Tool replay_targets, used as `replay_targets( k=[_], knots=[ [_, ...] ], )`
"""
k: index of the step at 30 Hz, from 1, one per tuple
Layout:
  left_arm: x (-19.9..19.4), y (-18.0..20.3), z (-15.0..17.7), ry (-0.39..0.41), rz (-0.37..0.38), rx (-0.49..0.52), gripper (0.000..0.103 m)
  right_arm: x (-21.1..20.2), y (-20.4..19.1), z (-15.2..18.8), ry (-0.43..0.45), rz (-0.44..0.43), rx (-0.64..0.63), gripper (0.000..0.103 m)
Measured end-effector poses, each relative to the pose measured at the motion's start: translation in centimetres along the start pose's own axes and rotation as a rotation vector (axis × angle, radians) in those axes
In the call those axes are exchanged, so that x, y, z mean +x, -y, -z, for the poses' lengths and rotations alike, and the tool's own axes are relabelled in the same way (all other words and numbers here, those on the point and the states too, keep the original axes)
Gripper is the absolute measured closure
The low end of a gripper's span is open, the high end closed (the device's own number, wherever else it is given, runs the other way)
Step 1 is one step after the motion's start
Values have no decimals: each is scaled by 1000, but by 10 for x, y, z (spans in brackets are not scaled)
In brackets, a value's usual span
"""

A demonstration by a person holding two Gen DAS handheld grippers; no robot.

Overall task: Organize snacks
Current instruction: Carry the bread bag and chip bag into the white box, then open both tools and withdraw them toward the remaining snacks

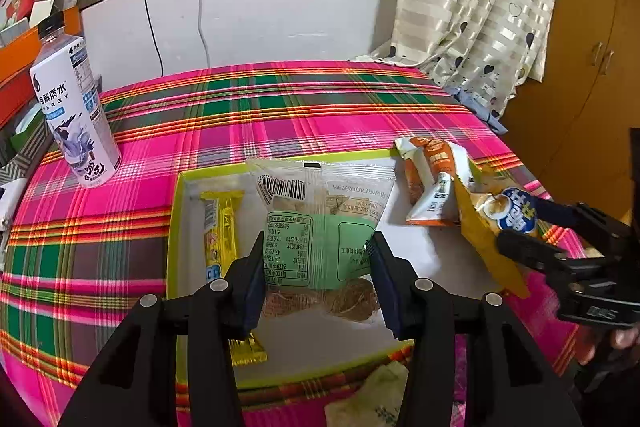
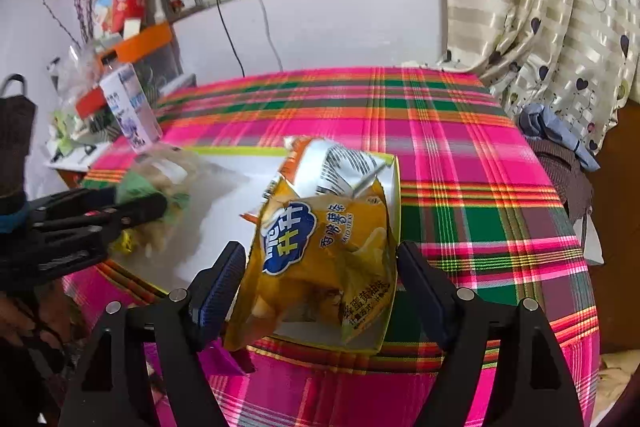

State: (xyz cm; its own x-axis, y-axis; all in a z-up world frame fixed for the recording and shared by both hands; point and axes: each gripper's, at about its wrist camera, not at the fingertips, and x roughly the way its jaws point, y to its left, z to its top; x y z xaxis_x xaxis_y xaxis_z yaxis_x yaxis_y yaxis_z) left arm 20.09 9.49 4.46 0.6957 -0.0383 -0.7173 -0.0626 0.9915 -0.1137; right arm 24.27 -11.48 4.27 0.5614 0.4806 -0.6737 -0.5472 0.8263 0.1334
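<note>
light: bright, even | shadows: soft | edges: fisheye-bent, dark corners | focus: mostly sharp

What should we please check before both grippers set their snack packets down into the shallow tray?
1. Left gripper closed on the clear packet with the green label: ok.
2. Right gripper closed on the yellow chip bag: ok.
3. White tray with the yellow-green rim below both packets: ok.
4. Bare tray floor for them, beside the yellow snack bar and orange-white packet: ok.
5. Whether the packets touch the tray: cannot tell.
</note>
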Motion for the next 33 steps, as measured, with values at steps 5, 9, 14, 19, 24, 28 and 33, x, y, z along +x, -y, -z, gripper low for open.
replay_targets(
  k=[5, 9, 14, 19, 24, 28, 33],
  knots=[
    [15, -4, -6, -22, -8, -25, 54, -14, -6, -3, 53, -14, -13, 25],
    [21, -10, -8, -22, -6, -66, 52, -14, -7, -5, 48, -18, -14, 25],
    [19, -19, -10, 10, -16, -107, 50, -14, -9, -3, 40, -26, -7, 25],
    [6, -20, -9, 38, -18, -113, 50, -18, -11, 0, 39, -28, -5, 25],
    [-11, -18, -1, 46, -18, -94, 50, -24, -11, 2, 41, -23, 2, 25],
    [-25, -16, 6, 59, -12, -84, 50, -27, -10, 5, 41, -22, 9, 25],
    [-37, -7, 12, 72, 13, -68, 80, -29, -11, 9, 35, -32, 15, 25]
  ],
)
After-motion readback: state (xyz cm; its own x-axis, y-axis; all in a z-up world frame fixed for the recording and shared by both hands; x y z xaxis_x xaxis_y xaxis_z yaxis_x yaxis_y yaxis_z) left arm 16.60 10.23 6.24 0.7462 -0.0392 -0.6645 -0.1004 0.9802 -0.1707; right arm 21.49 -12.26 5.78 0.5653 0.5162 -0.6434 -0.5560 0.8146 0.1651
